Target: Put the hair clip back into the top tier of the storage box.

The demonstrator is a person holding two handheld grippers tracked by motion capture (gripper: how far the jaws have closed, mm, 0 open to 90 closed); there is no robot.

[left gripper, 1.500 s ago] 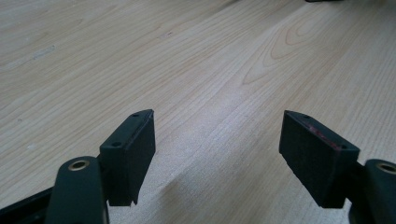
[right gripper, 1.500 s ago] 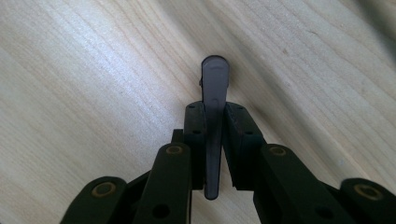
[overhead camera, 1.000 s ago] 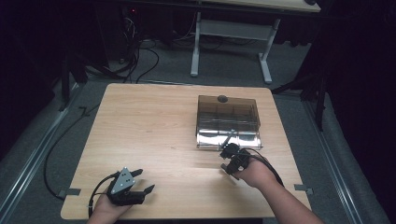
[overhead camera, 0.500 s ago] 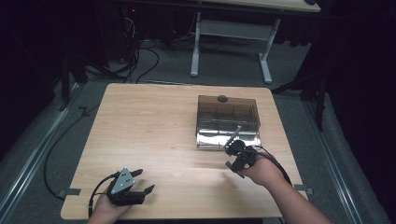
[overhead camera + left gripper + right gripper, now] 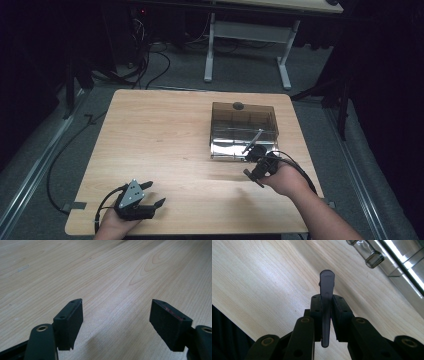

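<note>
My right gripper [image 5: 253, 158] [image 5: 327, 300] is shut on a thin grey flat handle [image 5: 327, 281], some slim utensil. The utensil [image 5: 253, 141] sticks up and away from the jaws, over the front edge of a smoky see-through box [image 5: 216, 125] with dividers inside. The gripper hangs a little above the wooden table [image 5: 165, 135], just in front of that box. My left gripper [image 5: 153, 194] [image 5: 116, 315] rests at the near left of the table, open, with bare wood between its pads.
The box's shiny front wall [image 5: 404, 277] and a clear round fitting [image 5: 372, 256] lie close ahead of the right jaws. A dark round knob [image 5: 238, 105] sits at the box's far side. Beyond the table are cables and another table's legs [image 5: 285, 65].
The right hand has risen a little and drifted slightly right with the utensil in its jaws. The left gripper has stayed put.
</note>
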